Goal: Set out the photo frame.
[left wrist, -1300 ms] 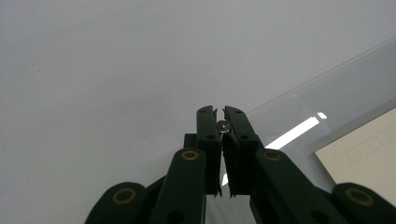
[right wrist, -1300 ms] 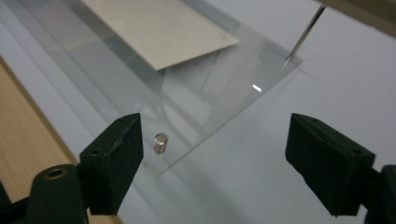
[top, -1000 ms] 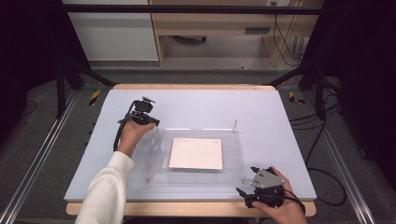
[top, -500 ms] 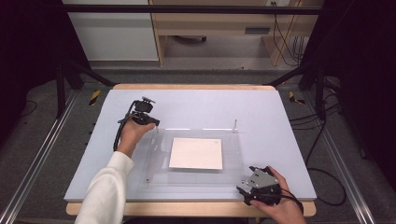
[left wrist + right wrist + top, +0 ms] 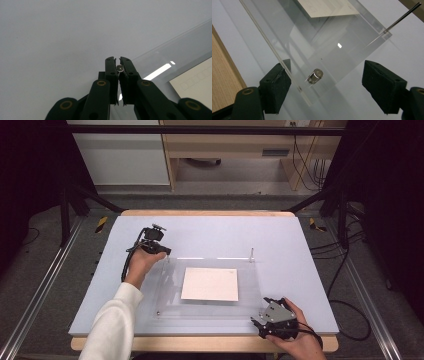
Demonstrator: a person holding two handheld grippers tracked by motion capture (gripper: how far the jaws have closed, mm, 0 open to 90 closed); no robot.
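Observation:
A clear acrylic plate [image 5: 210, 312] lies on the pale table mat with a white sheet [image 5: 210, 284] under it. My left gripper [image 5: 159, 251] stands at the plate's far left corner. In the left gripper view it [image 5: 118, 60] is shut on a small silver pin [image 5: 120, 68]. My right gripper [image 5: 257, 322] is at the near right corner. Its jaws [image 5: 328, 82] have just been closing and stand wide apart on either side of a short silver stud [image 5: 315, 76] in the plate, with neither pad touching it.
A thin metal post [image 5: 251, 254] rises from the plate's far right corner and appears again as a post [image 5: 402, 17] in the right gripper view. The wooden table edge [image 5: 200, 342] runs close in front of my right hand. Dark frame rails flank the table.
My right gripper has edged slightly left toward the plate's near right corner. The left hand and gripper have stayed where they were.

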